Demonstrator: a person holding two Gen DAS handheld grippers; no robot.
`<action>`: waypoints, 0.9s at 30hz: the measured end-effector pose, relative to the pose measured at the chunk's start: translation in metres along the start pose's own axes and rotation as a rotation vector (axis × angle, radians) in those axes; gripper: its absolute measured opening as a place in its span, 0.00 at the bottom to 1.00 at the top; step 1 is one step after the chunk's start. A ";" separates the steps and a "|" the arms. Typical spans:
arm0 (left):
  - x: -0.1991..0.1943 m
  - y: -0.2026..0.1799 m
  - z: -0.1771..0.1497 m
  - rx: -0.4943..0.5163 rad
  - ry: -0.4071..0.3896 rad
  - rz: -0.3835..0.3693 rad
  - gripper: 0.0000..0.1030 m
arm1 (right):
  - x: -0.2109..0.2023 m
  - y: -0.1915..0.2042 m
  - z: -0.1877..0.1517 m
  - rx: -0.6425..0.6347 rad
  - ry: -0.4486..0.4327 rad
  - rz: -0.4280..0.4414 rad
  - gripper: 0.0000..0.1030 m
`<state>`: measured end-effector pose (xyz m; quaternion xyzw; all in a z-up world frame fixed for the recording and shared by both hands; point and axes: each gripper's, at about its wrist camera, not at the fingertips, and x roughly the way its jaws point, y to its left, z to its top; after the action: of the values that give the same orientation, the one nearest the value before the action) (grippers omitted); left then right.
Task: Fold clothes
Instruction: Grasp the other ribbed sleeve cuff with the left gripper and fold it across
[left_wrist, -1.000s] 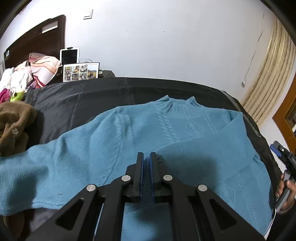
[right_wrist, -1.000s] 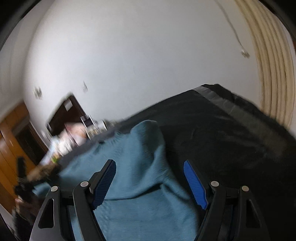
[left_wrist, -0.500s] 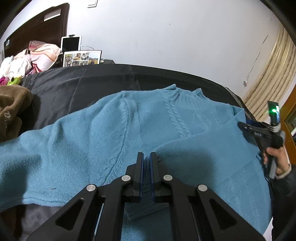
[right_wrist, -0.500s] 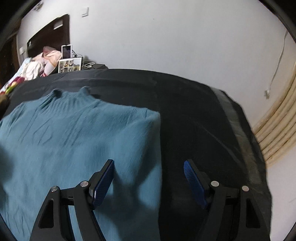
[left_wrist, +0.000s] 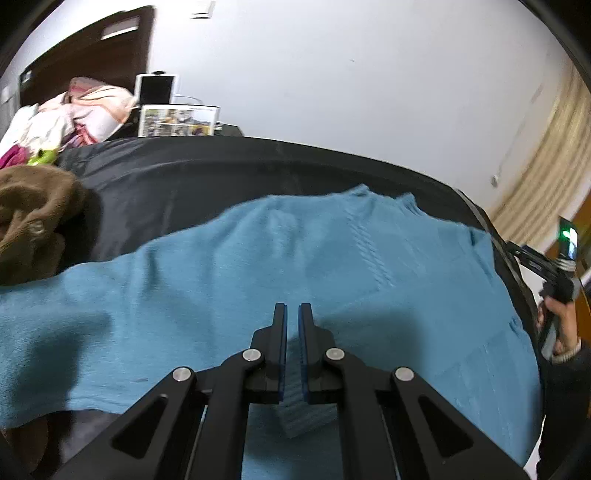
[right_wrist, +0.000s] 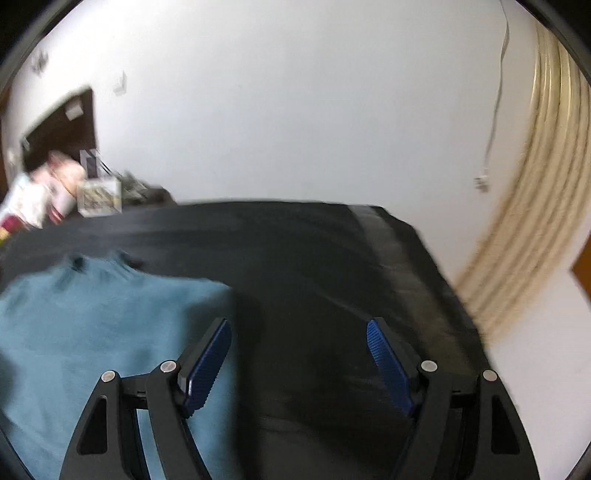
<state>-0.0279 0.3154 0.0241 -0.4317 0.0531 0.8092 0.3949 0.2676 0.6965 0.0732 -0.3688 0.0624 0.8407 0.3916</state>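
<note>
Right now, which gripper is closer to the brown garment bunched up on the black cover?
Left. The left gripper is over the blue sweater, the brown garment off to its left; the right gripper hangs past the sweater's opposite edge.

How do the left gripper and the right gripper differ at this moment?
The left gripper is shut, pinching a fold of the blue sweater; the right gripper stands wide open and holds nothing. The left sits over the sweater, the right mostly over the black cover beside the sweater's edge. Both have black frames with blue pads.
</note>
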 end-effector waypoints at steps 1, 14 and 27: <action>0.004 -0.005 -0.001 0.014 0.012 -0.004 0.07 | 0.006 0.003 -0.001 -0.014 0.022 0.008 0.76; 0.030 -0.026 -0.018 0.114 0.091 -0.002 0.07 | 0.044 0.043 0.006 -0.120 0.117 0.028 0.80; 0.028 -0.013 -0.013 0.050 0.101 -0.023 0.07 | -0.009 0.027 -0.008 -0.046 0.033 0.185 0.80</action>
<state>-0.0191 0.3355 -0.0011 -0.4623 0.0882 0.7803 0.4118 0.2568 0.6700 0.0686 -0.3842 0.0834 0.8683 0.3025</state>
